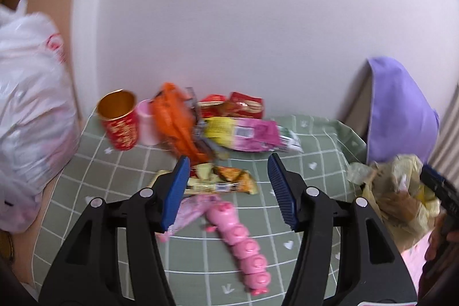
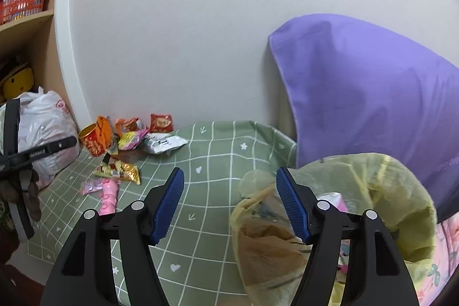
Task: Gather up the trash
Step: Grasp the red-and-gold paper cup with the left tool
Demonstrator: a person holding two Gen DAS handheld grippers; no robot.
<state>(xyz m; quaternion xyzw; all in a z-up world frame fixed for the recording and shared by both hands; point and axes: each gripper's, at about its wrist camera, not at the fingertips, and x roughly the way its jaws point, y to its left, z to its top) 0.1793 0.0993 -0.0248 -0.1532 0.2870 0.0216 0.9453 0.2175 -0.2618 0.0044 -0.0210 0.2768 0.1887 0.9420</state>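
left wrist view:
left gripper [image 1: 229, 191]: jaws wide apart, nothing between the blue pads [image 1: 175, 194]; hangs over the green checked sheet [image 1: 315, 162].
yellow snack wrapper [image 1: 226, 181]: flat on the sheet just past the left pad, partly hidden by it.
pink toy [image 1: 241, 243]: segmented, lies lengthwise on the sheet below the gap between the jaws; a pink wrapper [image 1: 192, 211] touches its upper end.
trash pile: against the white wall [image 1: 258, 19]. red and gold cup [image 1: 120, 119] upright, a pale pink cup [image 1: 146, 122] just beside it, an orange bag [image 1: 178, 122], a red packet [image 1: 246, 105], a yellow and magenta packet [image 1: 243, 134]. this frame is blurred, print unreadable.
white plastic bag [image 1: 31, 105]: bulging, at the left off the sheet's edge.
yellow bin bag [image 1: 401, 191]: at the right edge, mouth crumpled; the right gripper's blue pad shows against it.
purple pillow [image 1: 398, 111]: leaning on the wall behind the bin bag.

right wrist view:
right gripper [image 2: 229, 202]: jaws wide, gripping nothing; its right pad [image 2: 292, 205] overlaps the bin bag's rim, contact cannot be told.
yellow bin bag [image 2: 373, 191]: open, translucent, on the sheet below the purple pillow [image 2: 373, 91]; brown paper [image 2: 266, 248] and pink items visible inside.
trash pile: far left corner of the sheet by the wall, well apart from the bin bag; a white and black packet [image 2: 163, 142] lies at its right end.
left gripper [image 2: 37, 154]: at the left edge in front of the white plastic bag [image 2: 48, 128]; state not readable from this side.
shelf [image 2: 25, 19]: a red basket [image 2: 23, 3] on it.
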